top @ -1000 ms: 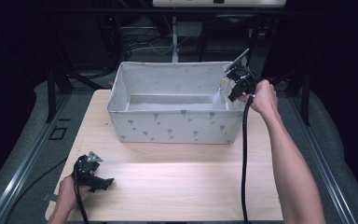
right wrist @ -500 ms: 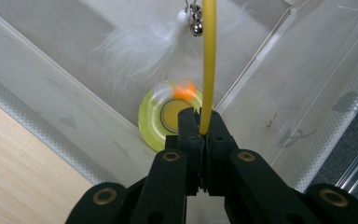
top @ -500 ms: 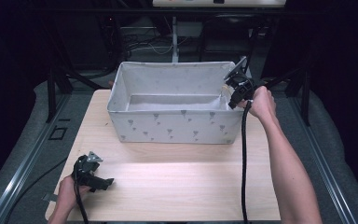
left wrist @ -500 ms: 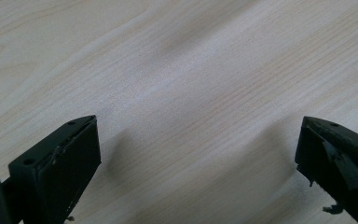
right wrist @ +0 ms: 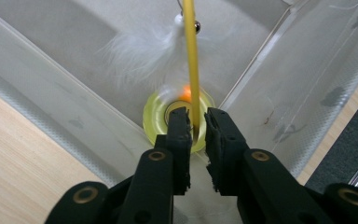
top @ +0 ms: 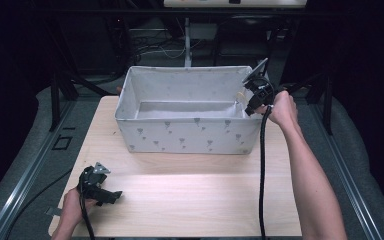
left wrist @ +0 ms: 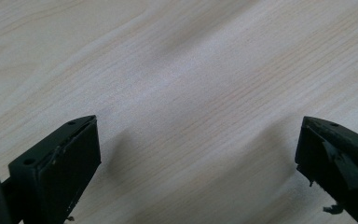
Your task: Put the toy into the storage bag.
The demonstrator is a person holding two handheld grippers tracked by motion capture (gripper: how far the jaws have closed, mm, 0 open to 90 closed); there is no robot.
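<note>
A feather wand toy stands in the right near corner of the grey fabric bin (top: 187,132). It has a thin yellow stick (right wrist: 191,56), a white feather (right wrist: 140,51), a small bell (right wrist: 196,26) and a round yellow base (right wrist: 154,114). My right gripper (right wrist: 196,116) reaches over the bin's right rim (top: 250,102), and its jaws have just been opening. The stick rises between them beside the left jaw, with a gap on the other side. My left gripper (top: 112,196) lies low at the table's front left corner. Its jaws (left wrist: 198,135) are wide open over bare wood.
The bin sits at the back middle of the light wooden table (top: 190,200), its walls standing high. A black cable (top: 261,165) hangs from the right gripper along the forearm. Dark frames and cables stand beyond the table's far edge.
The right gripper has shifted only slightly at the bin's right rim. The left hand has stayed put.
</note>
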